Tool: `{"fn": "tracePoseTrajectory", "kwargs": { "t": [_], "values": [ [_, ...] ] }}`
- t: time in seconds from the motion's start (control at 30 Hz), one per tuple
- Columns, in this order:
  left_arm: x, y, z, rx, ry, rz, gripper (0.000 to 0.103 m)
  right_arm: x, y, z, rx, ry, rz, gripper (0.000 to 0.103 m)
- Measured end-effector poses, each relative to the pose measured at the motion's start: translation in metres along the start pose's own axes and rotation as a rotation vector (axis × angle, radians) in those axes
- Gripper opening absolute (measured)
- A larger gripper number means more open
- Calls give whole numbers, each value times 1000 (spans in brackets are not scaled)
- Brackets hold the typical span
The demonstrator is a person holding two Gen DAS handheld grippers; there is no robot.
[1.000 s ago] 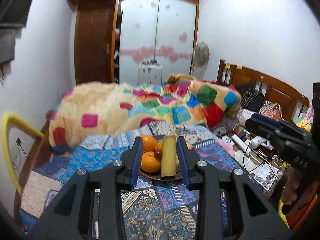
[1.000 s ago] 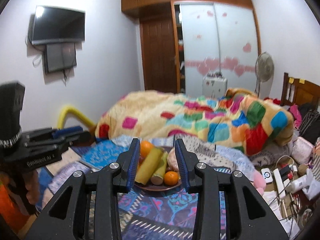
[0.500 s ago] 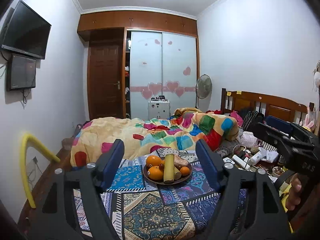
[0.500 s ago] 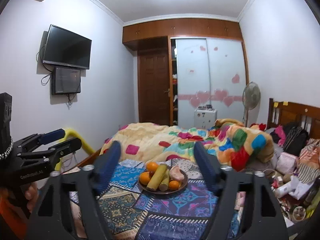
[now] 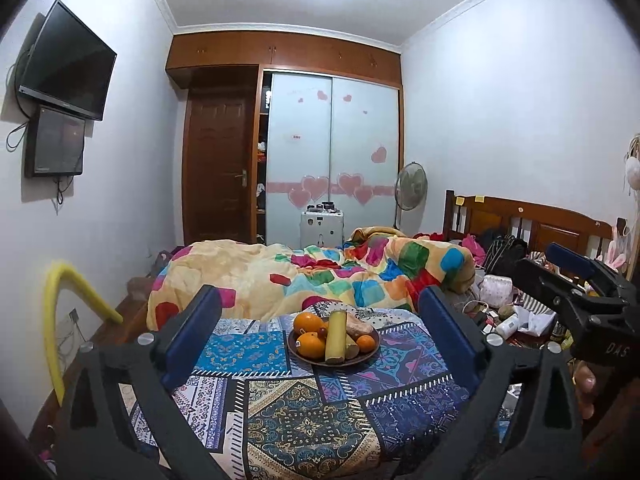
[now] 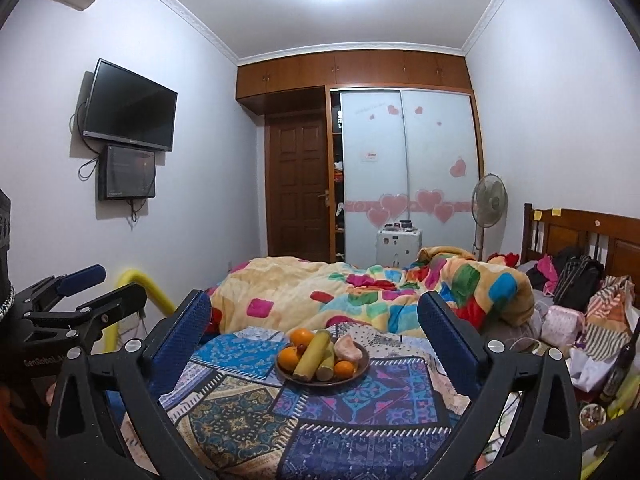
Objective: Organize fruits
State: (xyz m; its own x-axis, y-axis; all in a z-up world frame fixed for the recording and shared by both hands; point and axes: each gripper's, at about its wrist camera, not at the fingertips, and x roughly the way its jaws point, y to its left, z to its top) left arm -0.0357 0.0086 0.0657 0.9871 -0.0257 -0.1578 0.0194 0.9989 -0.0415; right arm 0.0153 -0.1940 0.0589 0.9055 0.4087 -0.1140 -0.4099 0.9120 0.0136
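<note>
Reading "GenRobot.AI" on the left gripper [image 6: 76, 300] needs the right wrist view; the right gripper [image 5: 568, 276] shows "DAS". Both jaws are opening, empty, before the fruit plate [image 5: 334, 361].

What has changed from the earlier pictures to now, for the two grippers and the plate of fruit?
Both grippers have pulled back from the plate, which now looks smaller and farther in both views. The jaws of the left gripper and the right gripper are opening wide, nothing between them. Nothing was taken or let go. The oranges and the other fruit lie on the plate as before.
</note>
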Motion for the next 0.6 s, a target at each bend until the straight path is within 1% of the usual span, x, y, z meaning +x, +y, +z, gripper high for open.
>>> {"fn": "tracePoseTrajectory", "kwargs": {
  "t": [0.3, 0.6],
  "values": [
    [-1, -3, -2, 15, 3, -1, 101, -2, -1, -5, 13, 6, 6, 103],
    [3, -2, -5, 4, 16, -8, 102, -1, -1, -5, 16, 15, 13, 103]
  ]
}}
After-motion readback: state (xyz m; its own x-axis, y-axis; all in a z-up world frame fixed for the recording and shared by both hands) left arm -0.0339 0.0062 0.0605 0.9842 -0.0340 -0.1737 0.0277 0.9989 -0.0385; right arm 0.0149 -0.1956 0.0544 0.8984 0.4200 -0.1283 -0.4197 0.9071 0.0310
